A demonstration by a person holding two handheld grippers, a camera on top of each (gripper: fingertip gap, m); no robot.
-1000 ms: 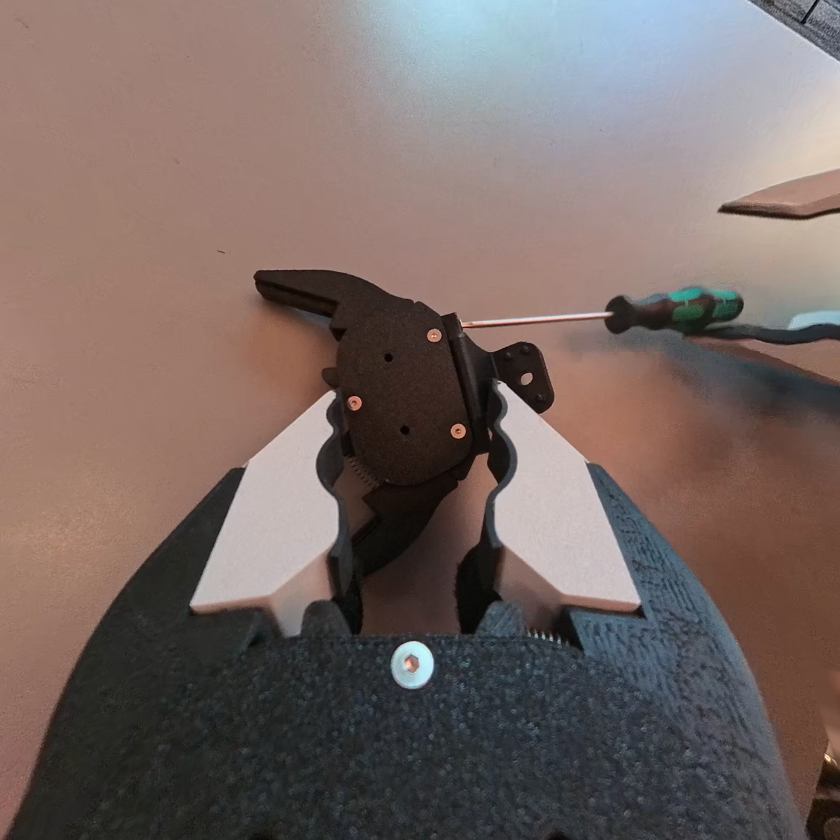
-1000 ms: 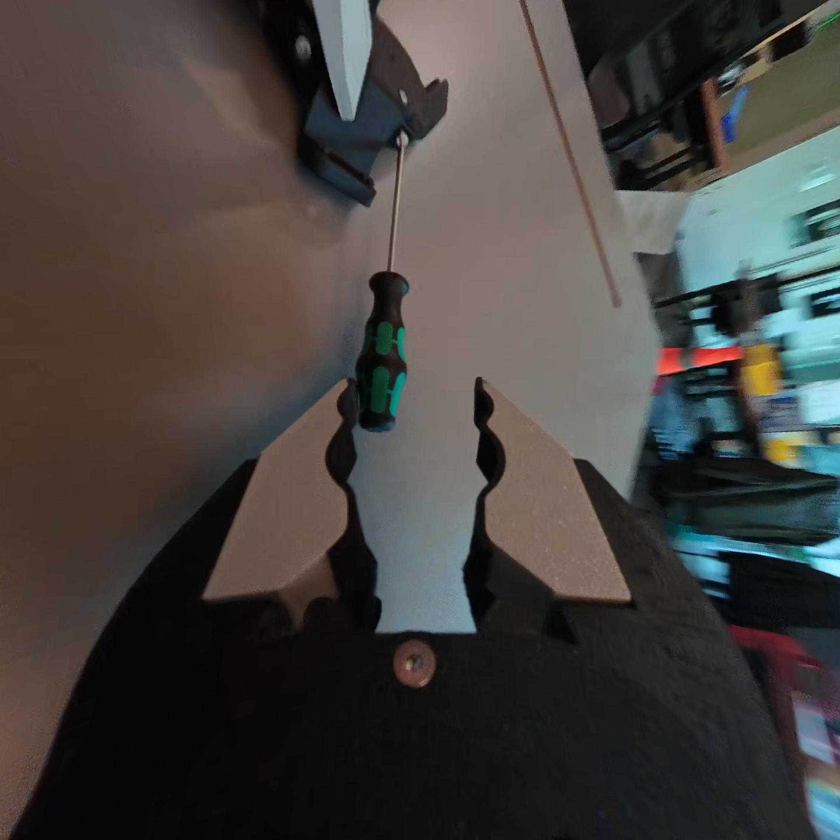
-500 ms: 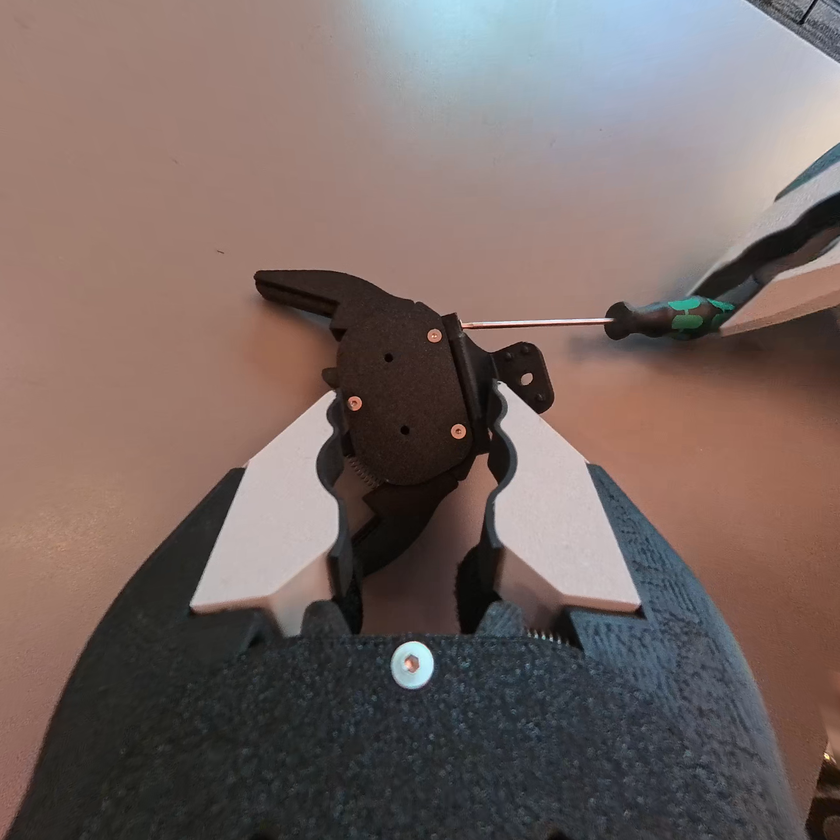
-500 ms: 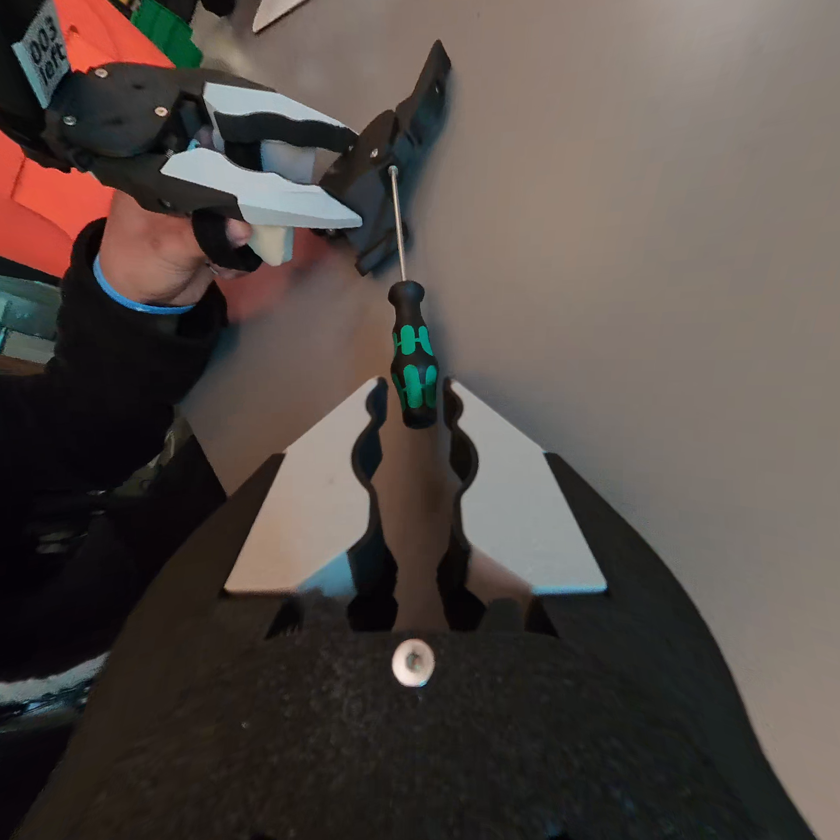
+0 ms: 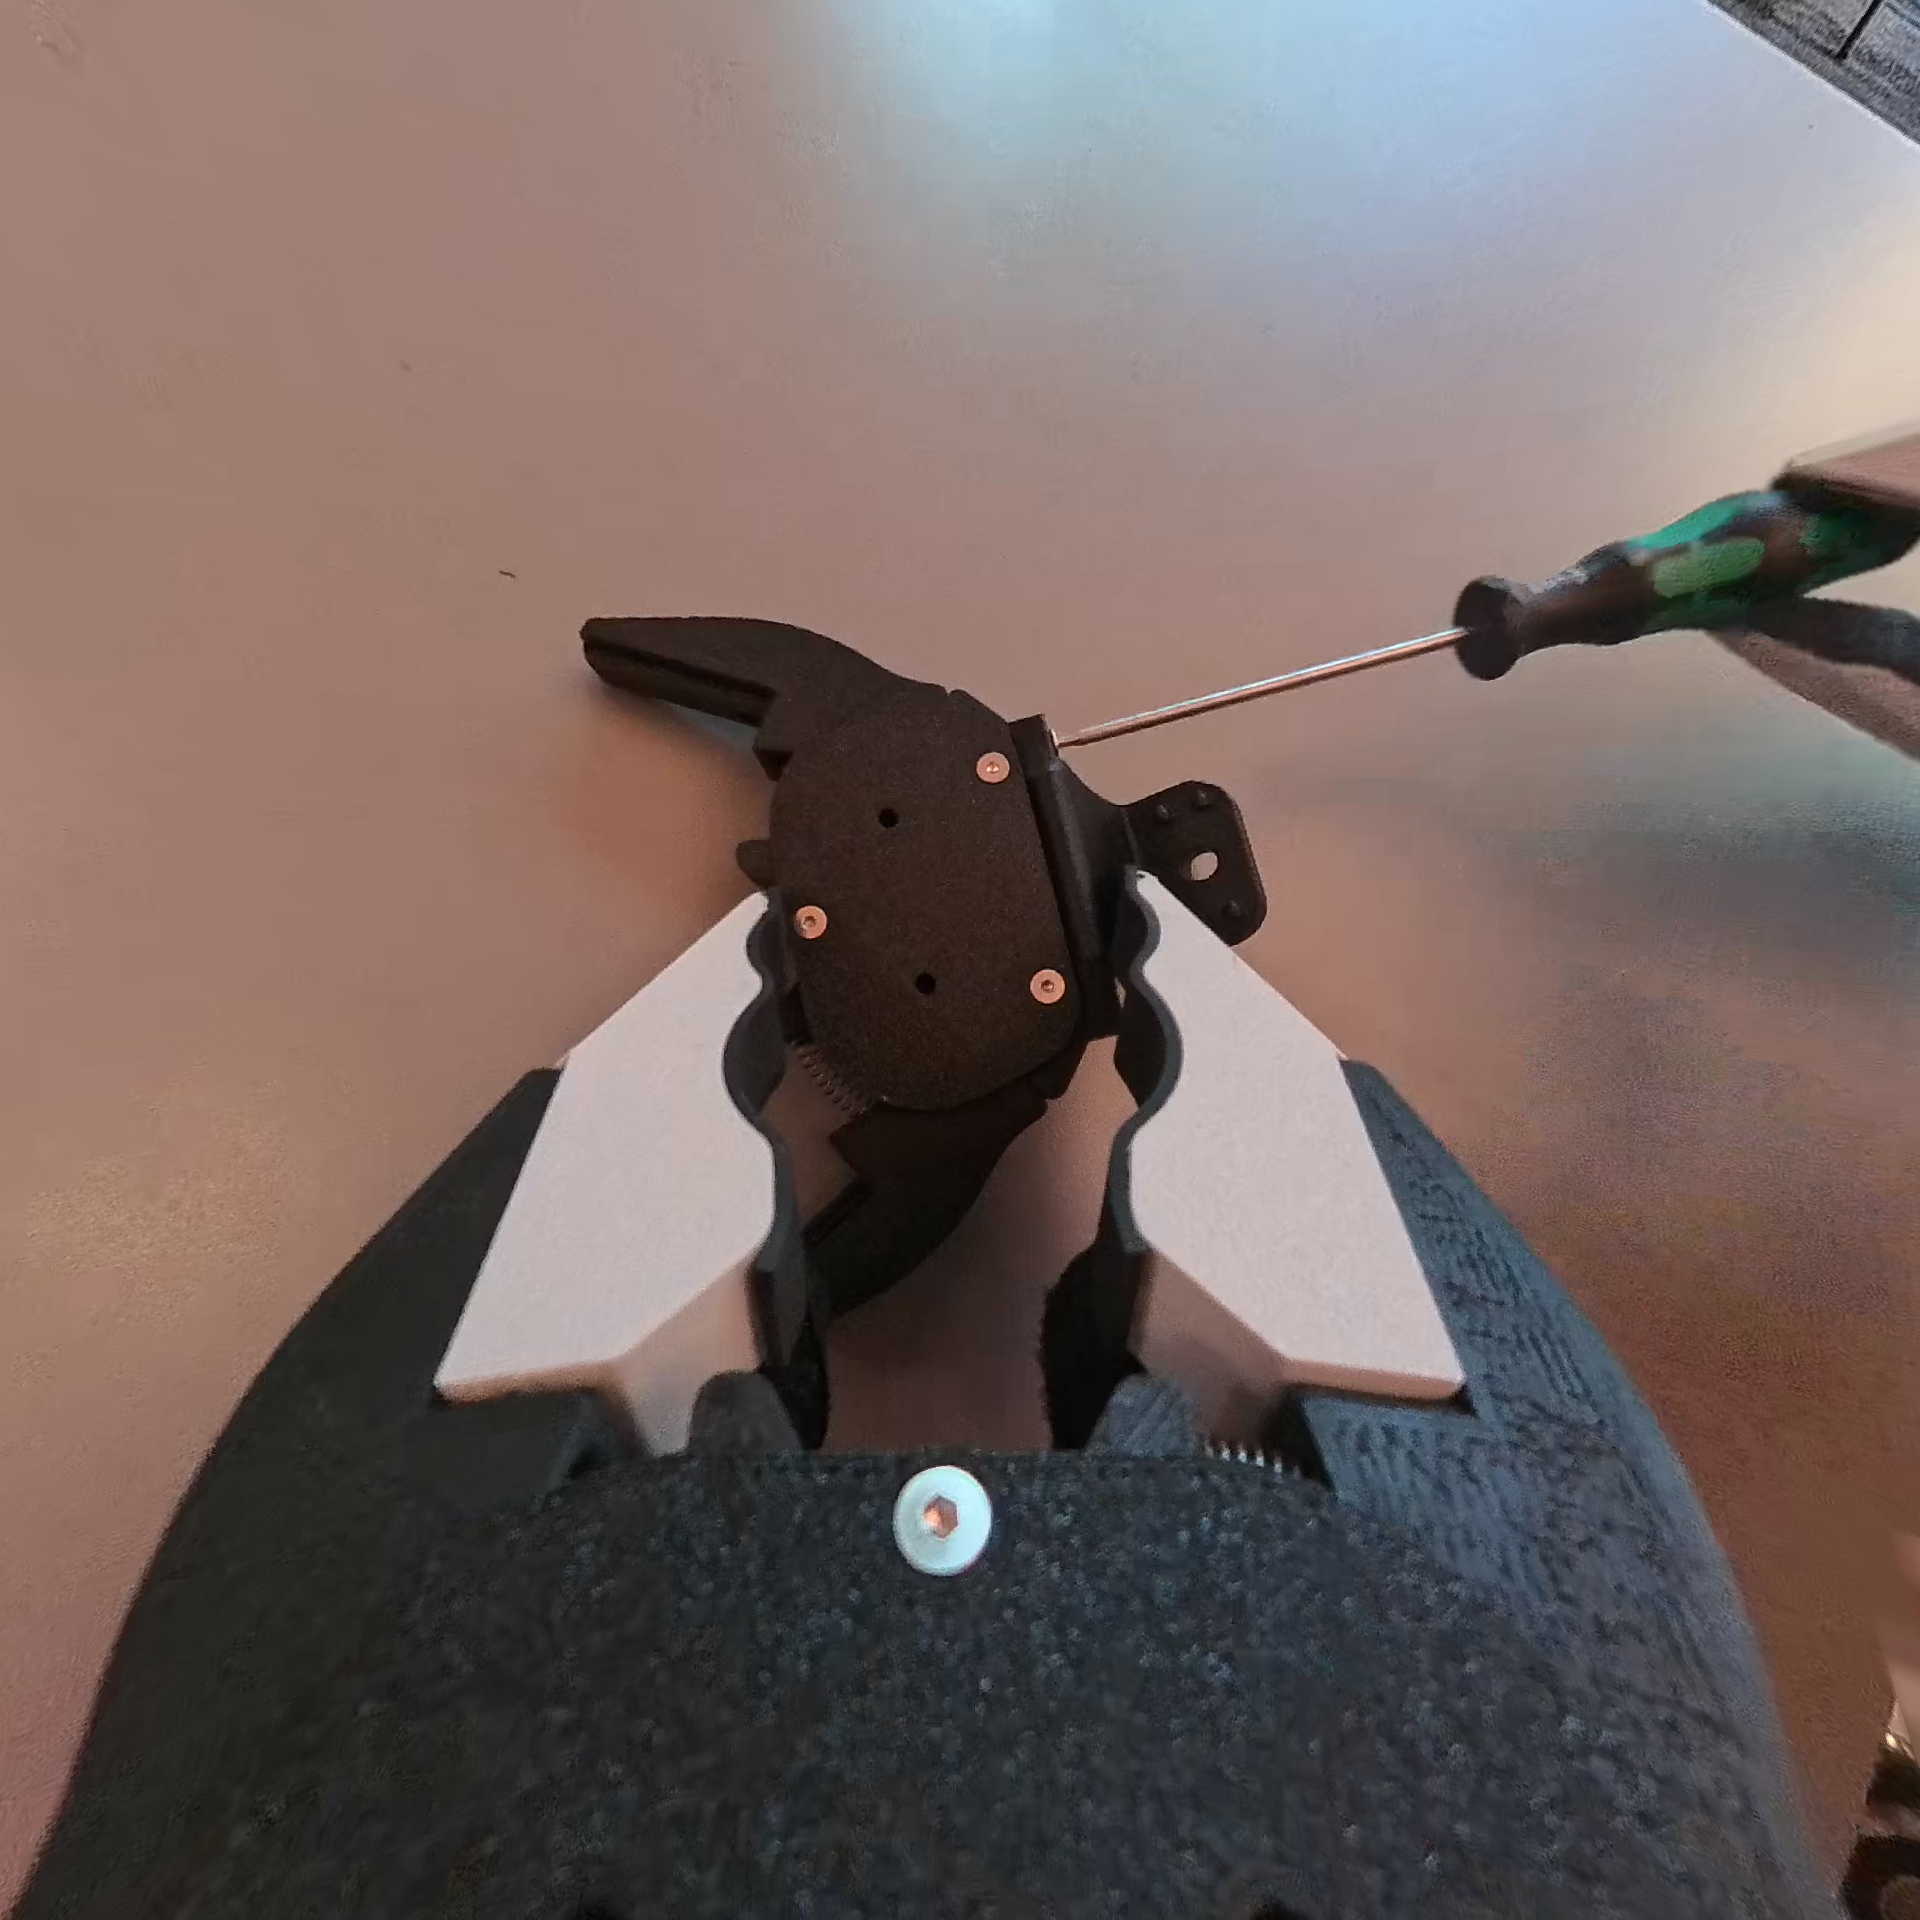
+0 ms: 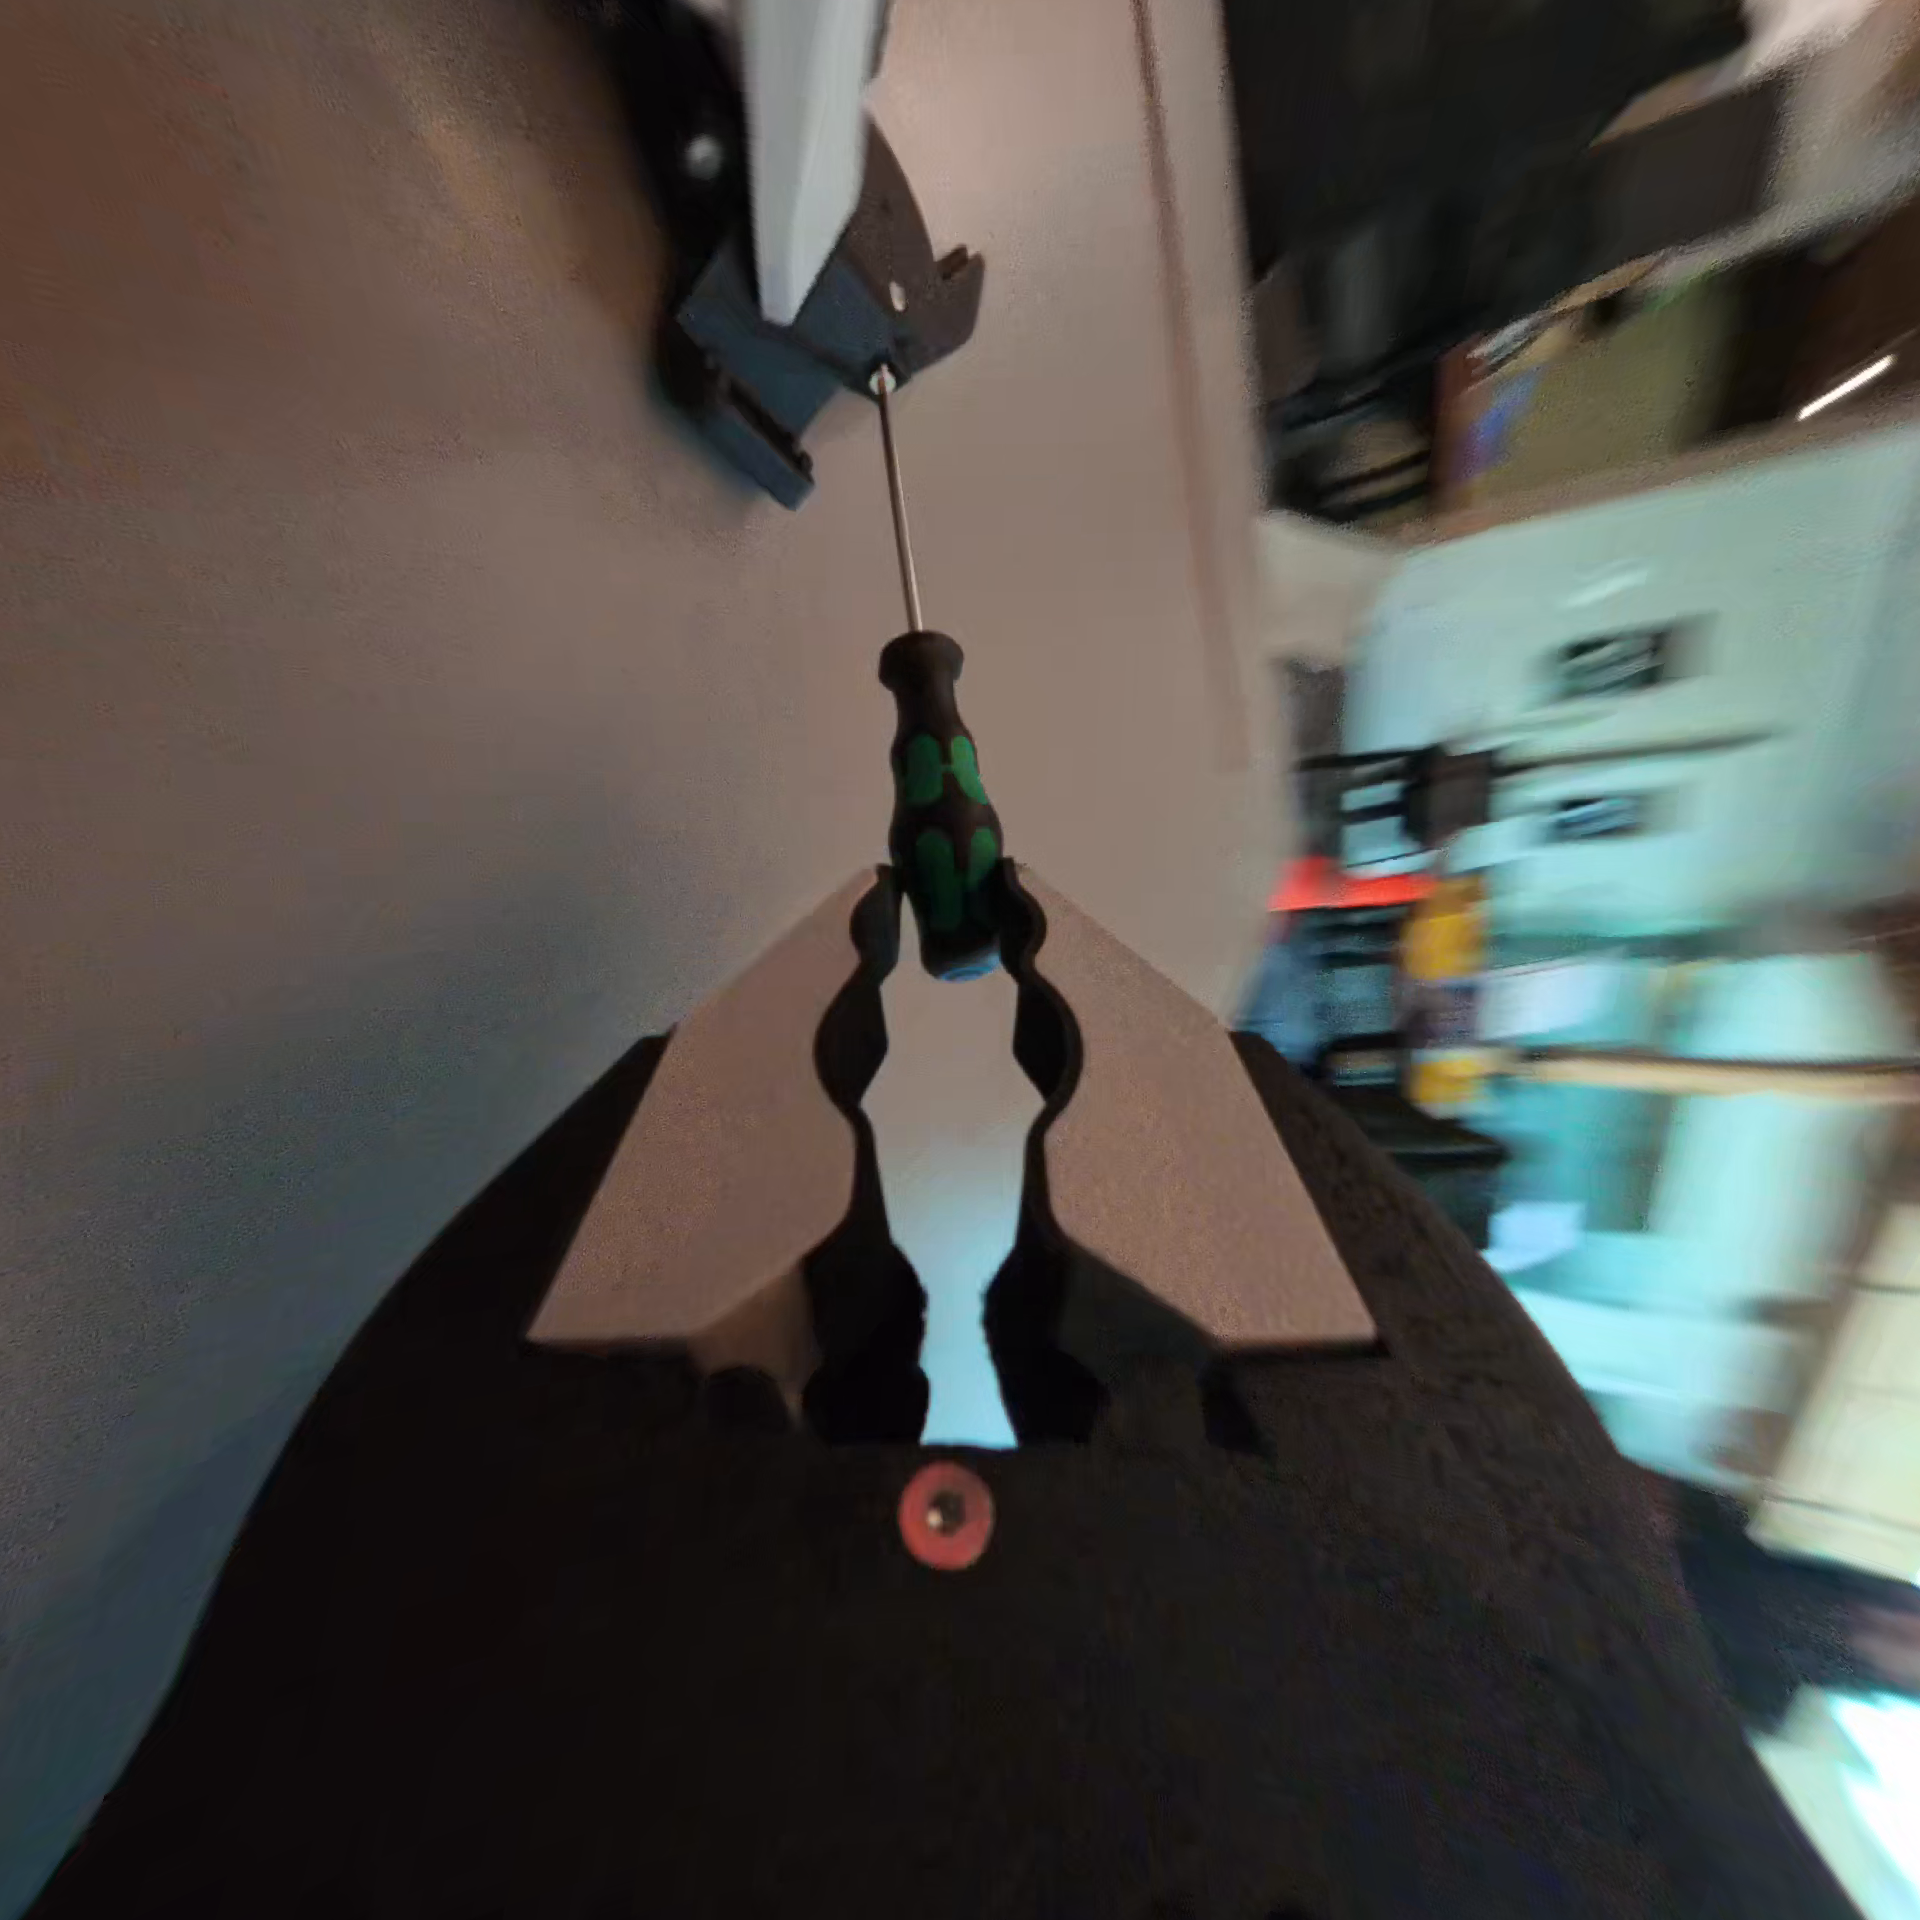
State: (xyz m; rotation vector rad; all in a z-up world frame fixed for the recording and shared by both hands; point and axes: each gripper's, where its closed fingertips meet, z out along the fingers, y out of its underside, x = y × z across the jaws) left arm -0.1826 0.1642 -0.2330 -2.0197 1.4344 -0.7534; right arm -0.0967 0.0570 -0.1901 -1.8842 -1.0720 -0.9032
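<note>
A black printed mechanism part (image 5: pixel 914 914) with a curved lever, copper screws and a small spring lies on the table (image 5: pixel 935 364). My left gripper (image 5: pixel 951 925) is shut on its body and holds it down. A screwdriver (image 5: pixel 1662 592) with a black and green handle has its thin shaft tip set in the part's right edge. My right gripper (image 6: pixel 943 894) is shut on the screwdriver handle (image 6: pixel 940 831), and the shaft runs up to the part (image 6: pixel 831 312). The left gripper's white finger (image 6: pixel 805 156) shows above the part in the right wrist view.
The pale table surface stretches out around the part. Its far right edge (image 5: pixel 1787 62) borders dark flooring. Blurred shelves and equipment (image 6: pixel 1610 831) stand beyond the table edge in the right wrist view.
My right gripper has closed on the screwdriver handle and lifted it, so the shaft now slants upward from the part. The right wrist view has swung round. My left gripper has not moved.
</note>
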